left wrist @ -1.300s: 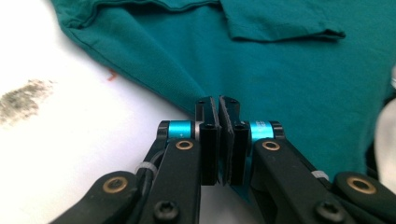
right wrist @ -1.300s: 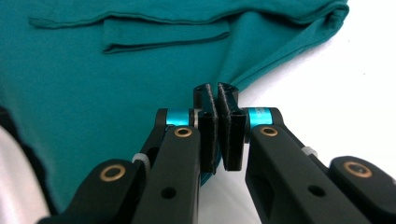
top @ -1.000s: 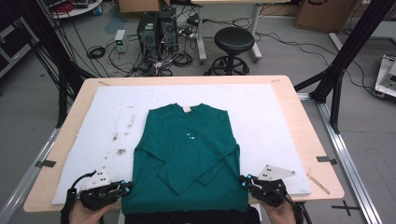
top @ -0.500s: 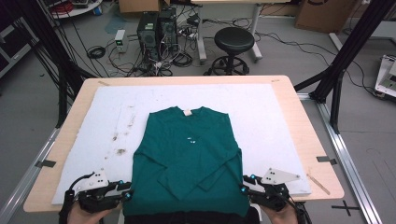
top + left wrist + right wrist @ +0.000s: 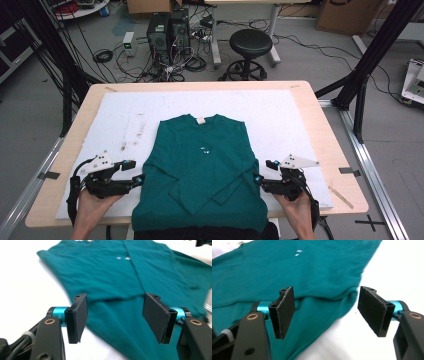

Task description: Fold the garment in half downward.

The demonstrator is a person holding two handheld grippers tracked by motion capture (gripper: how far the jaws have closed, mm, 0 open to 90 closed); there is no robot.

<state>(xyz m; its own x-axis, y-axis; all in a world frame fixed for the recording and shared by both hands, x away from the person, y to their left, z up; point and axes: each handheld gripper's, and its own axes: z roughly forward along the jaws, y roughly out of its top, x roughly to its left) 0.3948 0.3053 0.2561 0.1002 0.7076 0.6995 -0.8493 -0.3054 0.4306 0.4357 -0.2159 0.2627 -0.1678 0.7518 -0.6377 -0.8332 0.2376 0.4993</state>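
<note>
Garment: a dark green long-sleeved sweater [image 5: 202, 165] lies flat on a white board [image 5: 280, 115] covering the wooden table [image 5: 327, 150]. 
Neckline: points away from the person, with a small pale tag [image 5: 201, 120] at the collar.
Sleeves: both are folded inward and cross over the lower front of the body.
Marking: two small white specks [image 5: 205, 149] sit near the chest centre.
Hem: hangs over the near edge of the table.
Left tongs [image 5: 136, 171]: held in the person's left hand [image 5: 92, 207], just beside the sweater's left edge, tips pointing toward the cloth. 
Left tongs, state: the jaws have just been opening and stand wide apart; nothing is gripped. In the left gripper view [image 5: 115, 315] the sweater's folded edge lies below and beyond the pads, clear of them.
Right tongs [image 5: 259, 172]: held in the right hand [image 5: 300, 212], just beside the sweater's right edge.
Right tongs, state: the jaws have just been opening and stand wide apart, holding nothing. In the right gripper view [image 5: 325, 312] the sweater's edge runs under the gap, untouched.
Position overall: the sweater lies between the two tongs.
</note>
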